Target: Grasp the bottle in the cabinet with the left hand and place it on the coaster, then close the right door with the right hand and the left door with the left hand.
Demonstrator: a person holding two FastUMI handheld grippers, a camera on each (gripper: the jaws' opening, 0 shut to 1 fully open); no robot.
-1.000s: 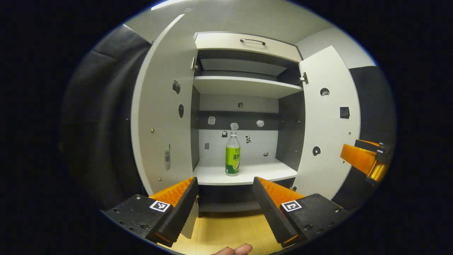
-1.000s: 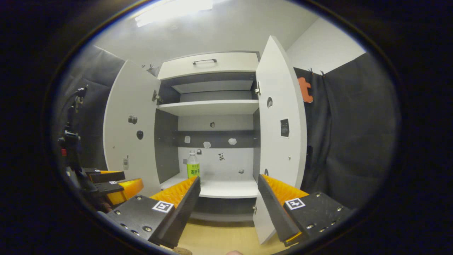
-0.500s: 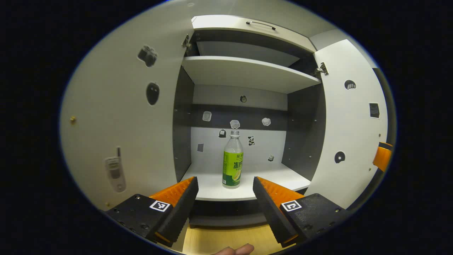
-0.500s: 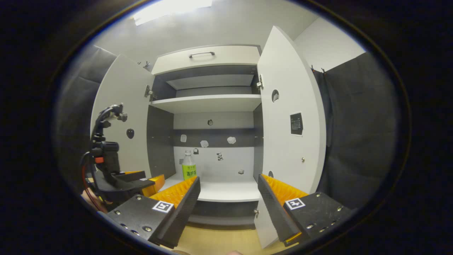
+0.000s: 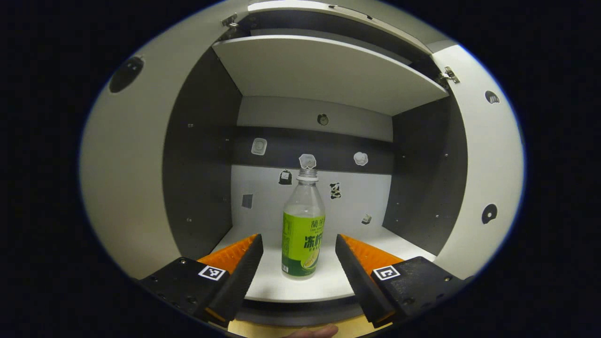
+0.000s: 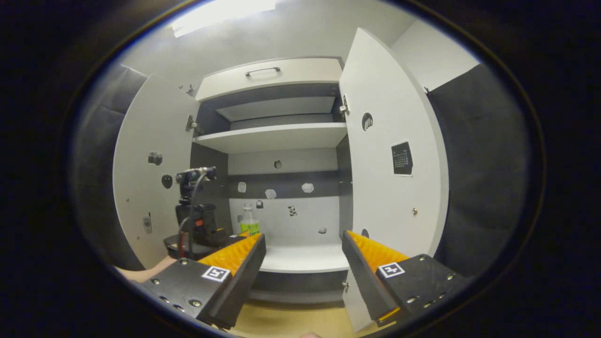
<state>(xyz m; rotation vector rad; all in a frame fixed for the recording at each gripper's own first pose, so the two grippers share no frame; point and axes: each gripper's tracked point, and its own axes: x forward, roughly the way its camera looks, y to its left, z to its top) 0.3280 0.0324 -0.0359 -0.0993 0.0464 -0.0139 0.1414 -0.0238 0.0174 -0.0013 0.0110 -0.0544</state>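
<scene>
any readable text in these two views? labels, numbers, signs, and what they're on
Bottle, green label: large printed characters, too blurred to quote reliably.
Dark square sticker on the right door: calendar-like grid, too small to read.
Stickers on the back wall: pictures, no text.
Square markers at the bottom of both views: coded patterns, no words.

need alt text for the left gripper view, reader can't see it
The left gripper, jaws open, faces an upright clear bottle with a green label, standing on the cabinet's white lower shelf between the two fingers but untouched. Small stickers dot the back wall, and both white doors stand open at the sides.
</scene>
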